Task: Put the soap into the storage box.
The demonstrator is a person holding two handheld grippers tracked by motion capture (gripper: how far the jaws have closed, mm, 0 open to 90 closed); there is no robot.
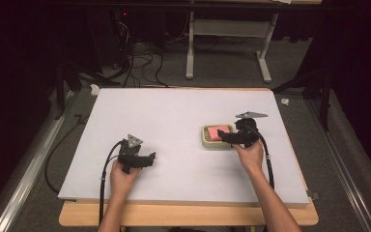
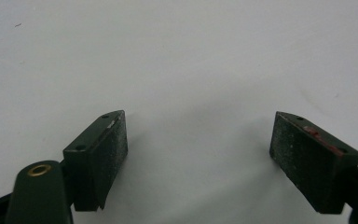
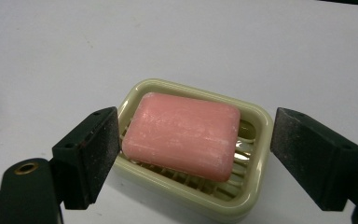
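Note:
A pink bar of soap (image 3: 184, 134) lies in a pale green soap dish (image 3: 259, 144) on the white table top. In the high view the soap dish (image 1: 206, 137) with the soap (image 1: 218, 131) sits right of the table's middle. My right gripper (image 3: 195, 151) straddles the near end of the dish, jaws apart on either side of it, pads off the soap. In the high view this right gripper (image 1: 225, 137) reaches the dish from the right. Near the front left, my left gripper (image 1: 149, 158) stands open over bare table, and in its own view the left gripper (image 2: 198, 144) has nothing between its jaws.
The white board (image 1: 174, 111) covers most of a wooden table (image 1: 183, 215). Beyond the far edge stand a table frame (image 1: 227, 43) and cables (image 1: 135, 63) on the grey floor. A metal rail (image 1: 29, 164) runs along the left.

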